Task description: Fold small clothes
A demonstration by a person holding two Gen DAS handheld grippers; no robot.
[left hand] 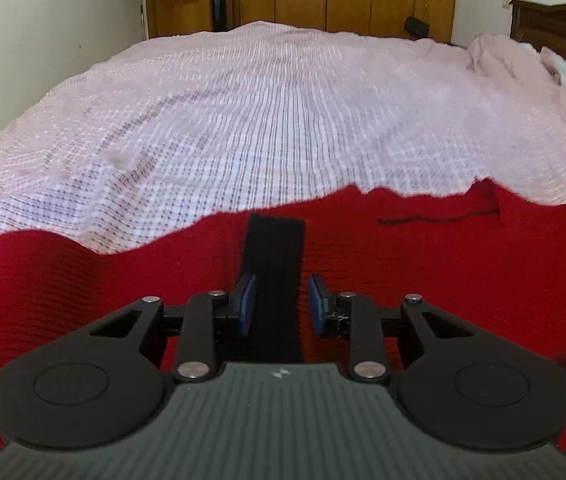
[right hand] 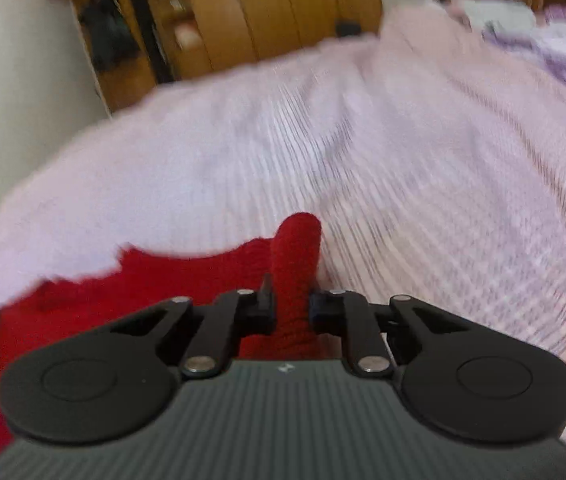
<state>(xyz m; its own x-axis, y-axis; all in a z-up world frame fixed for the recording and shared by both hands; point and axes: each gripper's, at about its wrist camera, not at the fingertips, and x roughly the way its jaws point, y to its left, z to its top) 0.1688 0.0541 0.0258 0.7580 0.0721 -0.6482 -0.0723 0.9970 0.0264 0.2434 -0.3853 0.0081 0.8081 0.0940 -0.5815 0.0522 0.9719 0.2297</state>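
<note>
The right wrist view is blurring the wooden wardrobe (right hand: 283, 12). The red knitted garment (left hand: 403, 264) is lying on the pink checked bed cover (left hand: 283, 112). The left hand-held gripper (left hand: 281, 304) is clamping its black ribbed band (left hand: 275, 264); the right hand-held gripper (right hand: 291, 308) is pinching a red fold (right hand: 297, 256).

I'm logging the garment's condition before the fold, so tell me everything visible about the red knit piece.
The red knit garment looks like ribbed wool or acrylic, bright red, with a black ribbed band on it. It lies spread on the pink checked bedspread, its far edge wavy and uneven, with a dark thread-like line near the right side. The left gripper straddles the black band; whether its pads press is unclear. The right gripper is shut on a raised red fold.
</note>
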